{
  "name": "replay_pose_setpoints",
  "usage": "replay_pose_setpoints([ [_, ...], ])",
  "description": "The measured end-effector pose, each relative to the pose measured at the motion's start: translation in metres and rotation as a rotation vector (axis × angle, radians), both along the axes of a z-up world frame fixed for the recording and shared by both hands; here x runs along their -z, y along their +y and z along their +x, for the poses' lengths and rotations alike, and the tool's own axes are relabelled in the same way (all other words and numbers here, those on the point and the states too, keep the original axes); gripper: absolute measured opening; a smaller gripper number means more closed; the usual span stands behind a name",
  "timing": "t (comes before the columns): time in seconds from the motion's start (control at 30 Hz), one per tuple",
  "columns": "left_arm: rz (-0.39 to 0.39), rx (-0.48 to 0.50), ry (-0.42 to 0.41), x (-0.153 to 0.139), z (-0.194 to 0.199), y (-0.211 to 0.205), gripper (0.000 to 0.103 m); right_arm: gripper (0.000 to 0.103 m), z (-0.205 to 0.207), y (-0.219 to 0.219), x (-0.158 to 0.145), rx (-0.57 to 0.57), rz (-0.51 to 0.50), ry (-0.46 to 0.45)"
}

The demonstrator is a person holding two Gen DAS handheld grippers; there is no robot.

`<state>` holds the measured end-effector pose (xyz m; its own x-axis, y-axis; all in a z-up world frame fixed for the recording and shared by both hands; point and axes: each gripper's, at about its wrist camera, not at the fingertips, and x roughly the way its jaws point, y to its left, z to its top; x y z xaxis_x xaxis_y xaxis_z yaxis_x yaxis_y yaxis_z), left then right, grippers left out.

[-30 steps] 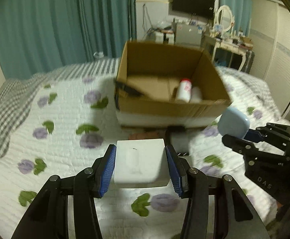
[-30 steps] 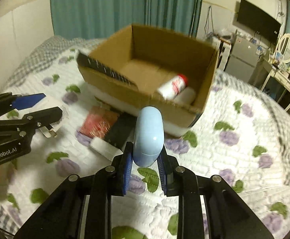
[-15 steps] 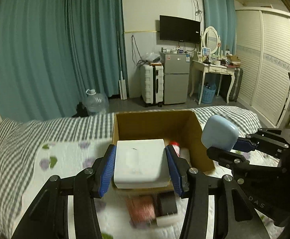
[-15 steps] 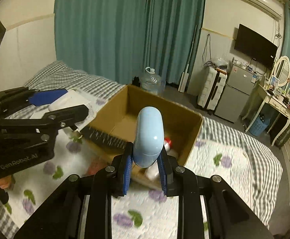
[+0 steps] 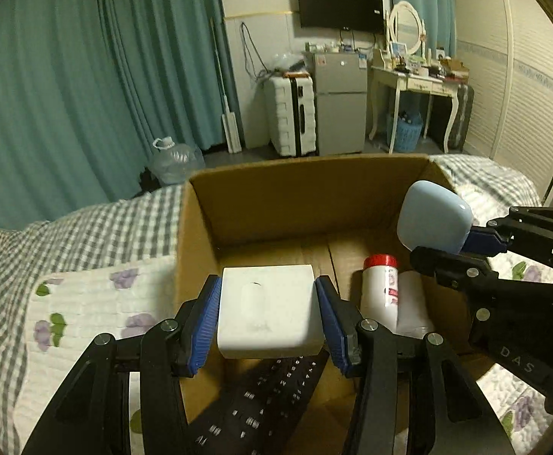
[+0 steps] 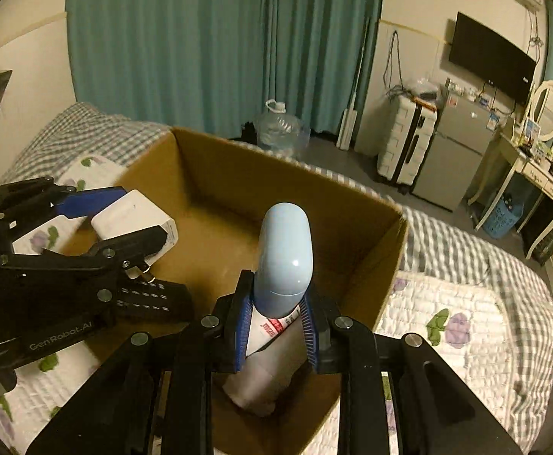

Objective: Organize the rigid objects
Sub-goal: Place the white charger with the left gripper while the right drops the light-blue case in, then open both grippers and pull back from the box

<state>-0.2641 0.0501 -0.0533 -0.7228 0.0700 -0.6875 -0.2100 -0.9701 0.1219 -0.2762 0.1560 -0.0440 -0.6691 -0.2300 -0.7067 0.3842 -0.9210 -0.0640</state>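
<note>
Both grippers hang over the open cardboard box [image 5: 303, 204] that sits on the quilted bed [image 5: 87, 303], each carrying one item. The left gripper [image 5: 269, 318] has its jaws clamped flat on the two side faces of a white plug adapter [image 5: 269, 311], a squarish hard-plastic block; in the right wrist view metal prongs show under it. It looks stiff, light, smooth-sided, so the wide side-to-side hold across the middle suits it, and the blue ribbed pads [image 5: 204, 326] should keep it from sliding. The right gripper [image 6: 276, 326] has its jaws pinched on the lower end of a pale blue rounded case [image 6: 286, 254], which stands up well beyond the fingertips. The shell looks glossy and curved, likely slippery, and held so low it could pivot or pop out if jolted; a hold nearer its middle would be steadier. A seam near the base suggests a lid, so it should be set down rather than dropped. Inside the box lie a white bottle with a red cap [image 5: 380, 288] at the right and a dark remote-like keypad [image 5: 261, 402] at the near edge.
</note>
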Motion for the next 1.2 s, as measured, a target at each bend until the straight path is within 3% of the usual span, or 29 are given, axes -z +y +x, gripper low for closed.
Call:
replay_pose_setpoints([
  [0.43, -0.043, -0.066, 0.141, -0.026, 0.023, -0.005, 0.064, 0.025, -0.006, 0.000, 0.004, 0.008, 0.007, -0.005],
  [0.47, -0.038, -0.074, 0.146, -0.029, 0.026, -0.007, 0.066, 0.037, -0.004, 0.000, 0.002, 0.013, 0.006, 0.005],
  [0.5, -0.033, -0.086, 0.160, -0.033, 0.031, -0.010, 0.066, 0.061, -0.002, 0.002, -0.003, 0.024, 0.001, 0.019],
  [0.57, -0.036, -0.102, 0.184, -0.042, 0.040, -0.012, 0.067, 0.079, 0.006, 0.006, -0.013, 0.047, -0.016, 0.052],
  [0.67, -0.043, -0.107, 0.215, -0.054, 0.056, -0.016, 0.069, 0.079, 0.021, 0.012, -0.027, 0.081, -0.010, 0.077],
  [0.8, -0.037, -0.105, 0.239, -0.072, 0.086, -0.023, 0.070, 0.090, 0.055, 0.019, -0.050, 0.110, -0.007, 0.133],
  [0.93, -0.027, -0.100, 0.247, -0.086, 0.116, -0.033, 0.070, 0.092, 0.100, 0.022, -0.069, 0.133, -0.004, 0.167],
  [1.2, 0.019, -0.098, 0.219, -0.087, 0.170, -0.059, 0.070, 0.095, 0.180, 0.014, -0.062, 0.131, -0.012, 0.150],
])
